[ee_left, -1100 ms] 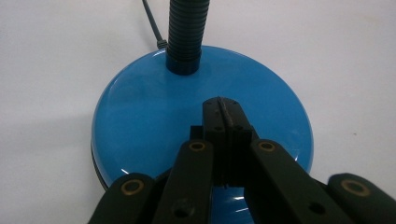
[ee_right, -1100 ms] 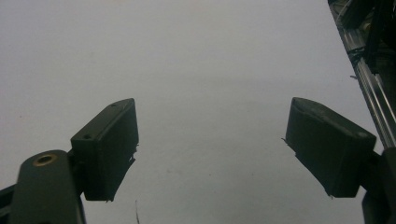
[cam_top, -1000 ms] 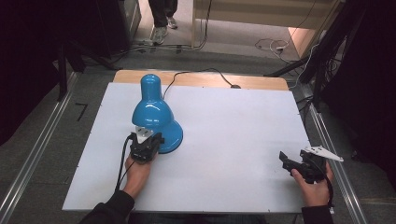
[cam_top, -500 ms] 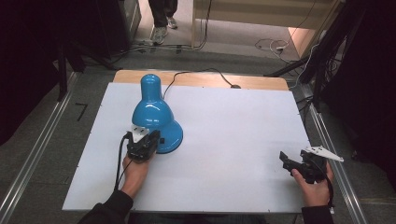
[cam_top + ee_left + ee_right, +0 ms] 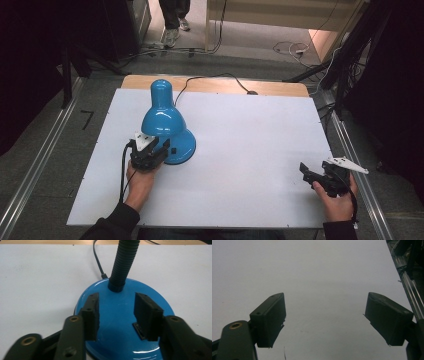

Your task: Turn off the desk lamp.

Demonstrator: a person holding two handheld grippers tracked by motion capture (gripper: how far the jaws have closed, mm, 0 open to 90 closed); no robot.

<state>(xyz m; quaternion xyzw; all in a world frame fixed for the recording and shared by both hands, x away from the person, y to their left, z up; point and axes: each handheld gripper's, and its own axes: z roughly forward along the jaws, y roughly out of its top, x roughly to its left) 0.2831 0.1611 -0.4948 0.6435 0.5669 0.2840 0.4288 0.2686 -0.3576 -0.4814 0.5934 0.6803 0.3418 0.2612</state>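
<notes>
Lamp work is what the left hand is busy with: a blue desk lamp (image 5: 165, 125) stands left of centre on the white table (image 5: 250, 150), its round base (image 5: 120, 322) flat on the surface and its shade tipped up towards twelve o'clock, with the black cord (image 5: 220, 80) trailing off the far edge. The left gripper (image 5: 150, 152) sits at the base's seven o'clock edge, and in the left gripper view its jaws have just been opening; they now stand apart over the blue dome, either side of the ribbed black gooseneck (image 5: 123, 262), pinching nothing. A small dark switch (image 5: 140, 330) shows on the base just beside the right-hand jaw, which, I'd judge, is why the gripper hovers there. The right gripper (image 5: 320, 177) rests well apart at the table's four o'clock corner, spread wide over bare white surface, apparently parked out of the way.
</notes>
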